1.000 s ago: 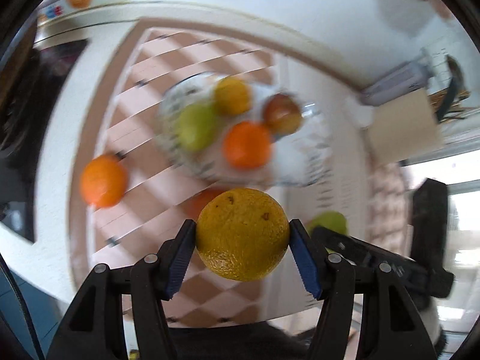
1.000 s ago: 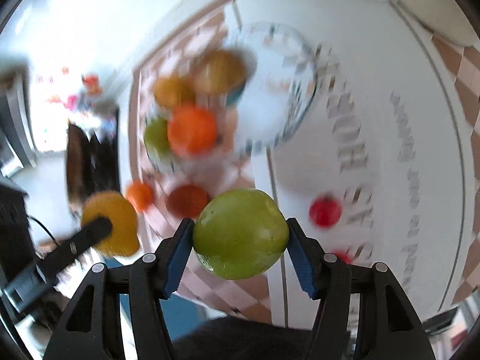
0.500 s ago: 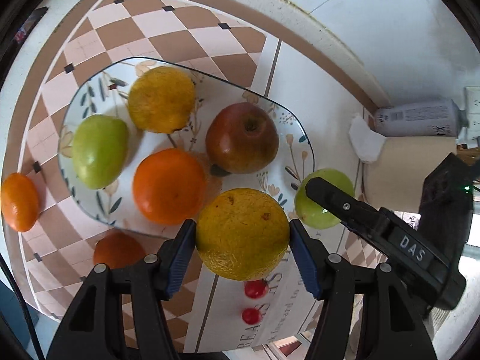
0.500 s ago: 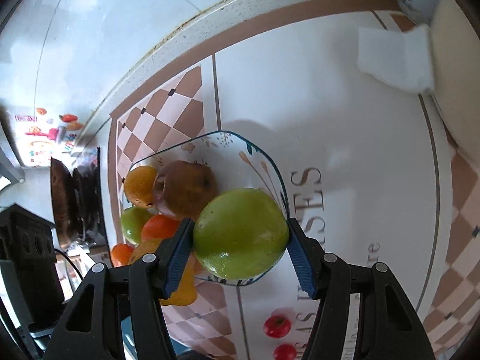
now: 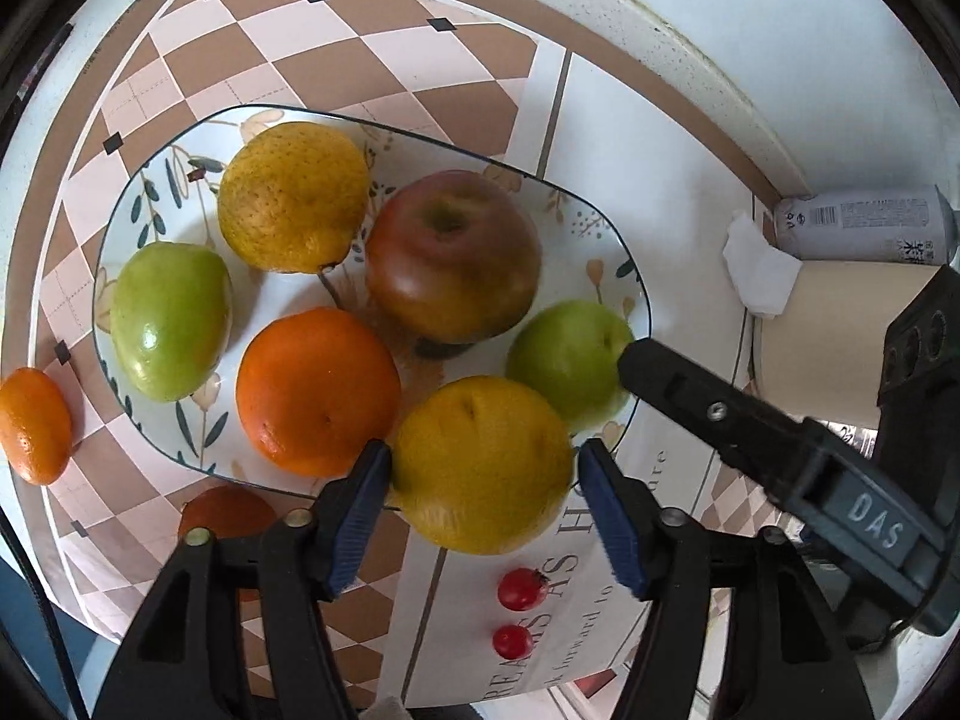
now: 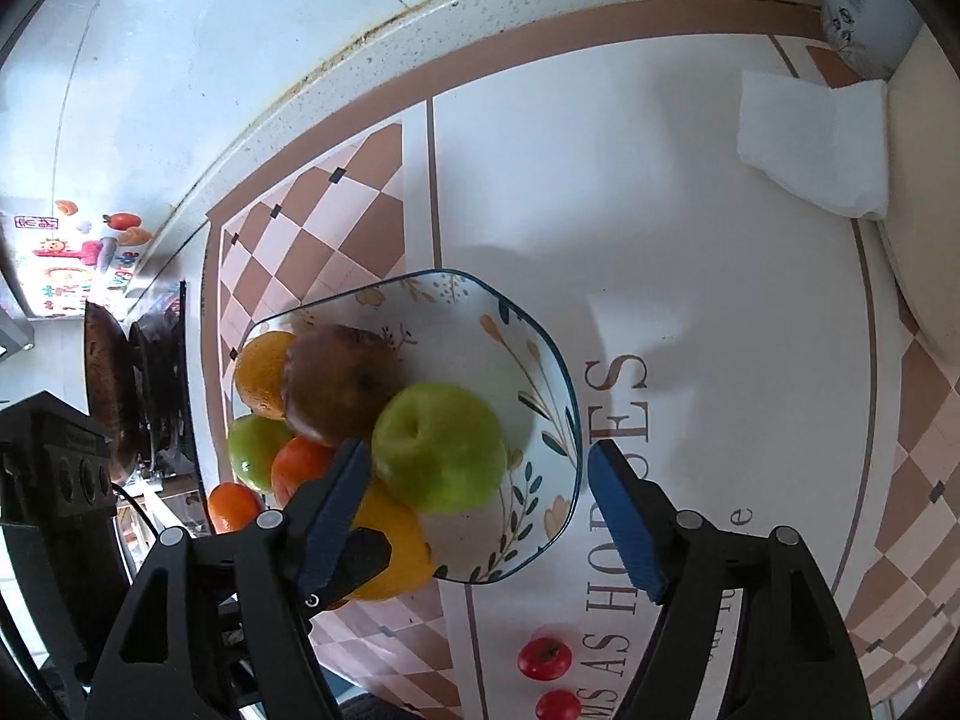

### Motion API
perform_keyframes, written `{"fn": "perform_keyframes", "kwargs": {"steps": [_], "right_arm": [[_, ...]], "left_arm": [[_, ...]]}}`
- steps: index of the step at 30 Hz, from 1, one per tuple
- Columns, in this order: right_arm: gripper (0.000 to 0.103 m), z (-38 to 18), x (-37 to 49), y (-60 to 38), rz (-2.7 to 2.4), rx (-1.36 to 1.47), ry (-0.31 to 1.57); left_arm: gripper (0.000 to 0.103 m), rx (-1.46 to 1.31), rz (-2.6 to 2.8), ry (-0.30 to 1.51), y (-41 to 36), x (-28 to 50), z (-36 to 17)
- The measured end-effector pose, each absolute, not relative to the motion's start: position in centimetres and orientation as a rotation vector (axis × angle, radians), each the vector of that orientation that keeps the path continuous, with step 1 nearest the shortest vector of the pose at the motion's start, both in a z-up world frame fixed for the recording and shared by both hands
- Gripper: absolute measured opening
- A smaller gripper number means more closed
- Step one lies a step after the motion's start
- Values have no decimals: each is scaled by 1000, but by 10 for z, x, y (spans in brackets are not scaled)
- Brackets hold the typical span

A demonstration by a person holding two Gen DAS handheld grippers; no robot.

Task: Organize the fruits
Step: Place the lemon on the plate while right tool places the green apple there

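Showing "DAS" on its finger, the right gripper (image 6: 480, 510) is opening, its pads clear of the green apple (image 6: 441, 447) lying in the plate (image 5: 624, 258). The left gripper (image 5: 486, 516) is opening around the yellow orange (image 5: 480, 462) at the plate's rim, above a tablecloth (image 6: 690, 312) lettered "AS HO".

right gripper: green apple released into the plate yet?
Released. The right gripper has just been opening; its pads stand clear of the green apple, which sits in the plate.

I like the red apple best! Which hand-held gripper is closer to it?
Hard to call; maybe right. The right hand-held gripper straddles the green apple touching the red apple; the left hand-held gripper straddles the yellow orange just below.
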State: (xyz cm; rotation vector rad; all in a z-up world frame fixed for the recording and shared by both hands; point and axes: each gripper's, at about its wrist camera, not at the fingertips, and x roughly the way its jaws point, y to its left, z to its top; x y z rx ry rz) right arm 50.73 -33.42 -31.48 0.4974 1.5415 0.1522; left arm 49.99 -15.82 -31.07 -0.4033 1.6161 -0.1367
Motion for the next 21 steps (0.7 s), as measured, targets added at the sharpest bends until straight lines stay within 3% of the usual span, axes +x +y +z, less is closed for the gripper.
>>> {"fn": "perform_keyframes", "kwargs": {"steps": [4, 21], "right_arm": [[86, -308, 501, -336, 132, 490, 1531], [91, -258, 432, -291, -3, 185, 1395]], "left_arm": [[85, -350, -129, 1573, -160, 501, -302], [85, 12, 37, 1394, -93, 464, -270]]}}
